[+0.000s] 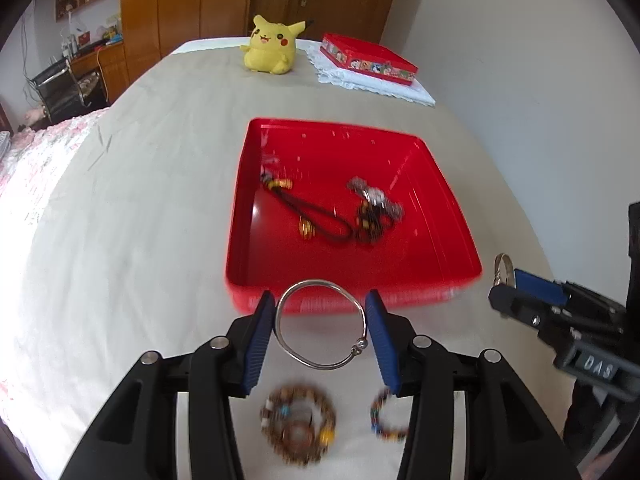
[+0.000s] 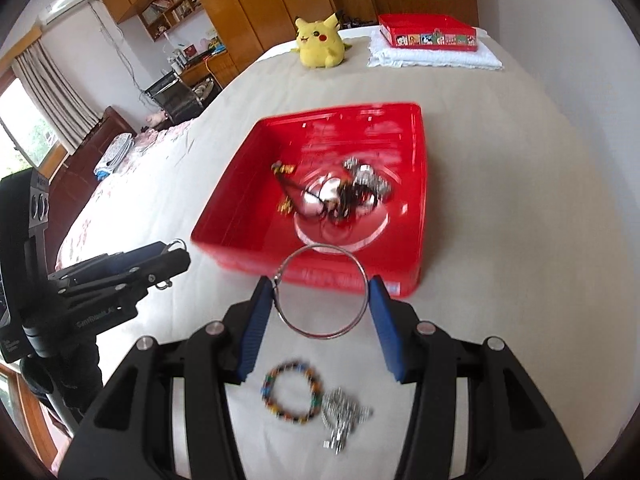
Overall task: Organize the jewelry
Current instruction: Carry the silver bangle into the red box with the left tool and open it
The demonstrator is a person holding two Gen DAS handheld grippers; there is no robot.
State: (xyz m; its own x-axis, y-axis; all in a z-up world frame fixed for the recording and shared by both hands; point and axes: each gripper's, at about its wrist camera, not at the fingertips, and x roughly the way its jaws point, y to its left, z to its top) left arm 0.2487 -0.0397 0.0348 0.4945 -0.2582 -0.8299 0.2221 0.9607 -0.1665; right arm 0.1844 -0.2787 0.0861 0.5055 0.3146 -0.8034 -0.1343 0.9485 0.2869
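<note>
The red plastic tray (image 1: 452,216) sits on a bed covered by a beige sheet (image 1: 160,200), and everything else can be placed from it. Inside the tray lie a dark cord bracelet with gold beads (image 1: 308,216) and, to its right, a tangle of silver and dark jewelry (image 1: 374,210).

Just short of the tray's near wall, the left gripper (image 1: 322,320) has its blue pads clamped on a silver bangle (image 1: 320,324) — the ring stands between them, its small clasp bead close to the right-hand pad. To the right of the tray's near corner, the right gripper (image 2: 320,294) is likewise closed on a second silver bangle (image 2: 324,290), held across its width in front of the tray's near wall.

Nearer than the tray, on the sheet below the grippers, rest a brown beaded bracelet (image 1: 298,424), a multicoloured beaded bracelet (image 2: 292,394) and a silver chain piece (image 2: 344,416), all blurred.

Beyond the tray's far edge sit a yellow Pikachu plush (image 1: 270,46) and a red decorated box (image 1: 370,58) — the box on a folded white cloth (image 1: 376,82).
</note>
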